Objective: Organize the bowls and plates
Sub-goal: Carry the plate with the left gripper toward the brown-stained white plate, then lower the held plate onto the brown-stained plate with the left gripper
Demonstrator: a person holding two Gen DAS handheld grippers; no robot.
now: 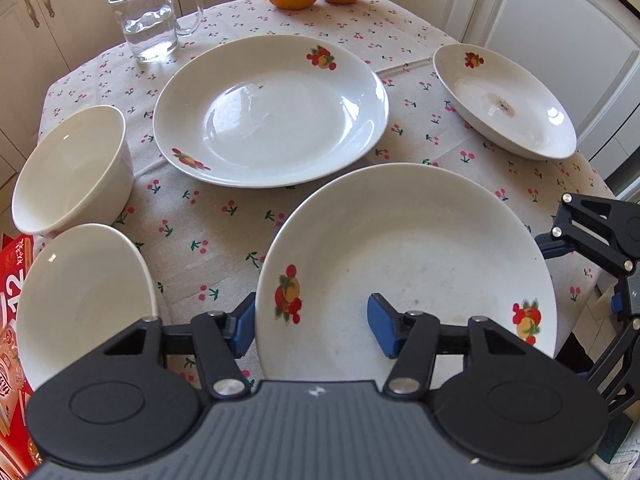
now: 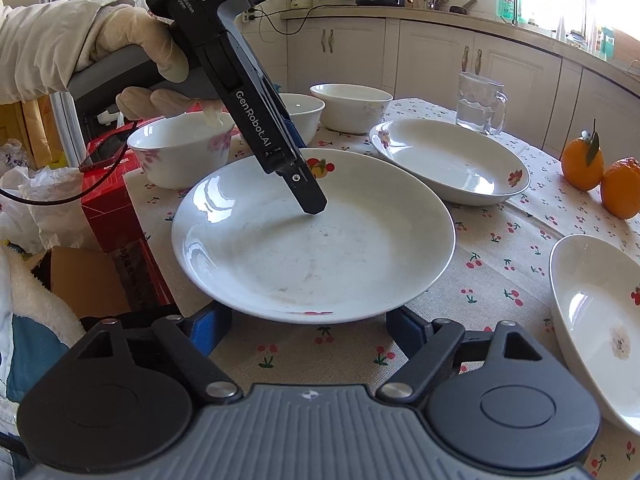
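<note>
The left gripper [image 1: 314, 328] had its jaws pinched on the rim of the near plate [image 1: 420, 248], which sat on the surface [image 1: 208, 232], probably to lift it. The right gripper [image 2: 308, 332] waited with loose jaws at the plate's other edge.

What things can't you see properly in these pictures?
- Left wrist view: the red box is cut off by the picture's left edge.
- Right wrist view: the stained plate runs off the right edge.
- Right wrist view: the left gripper covers part of the middle bowl.
</note>
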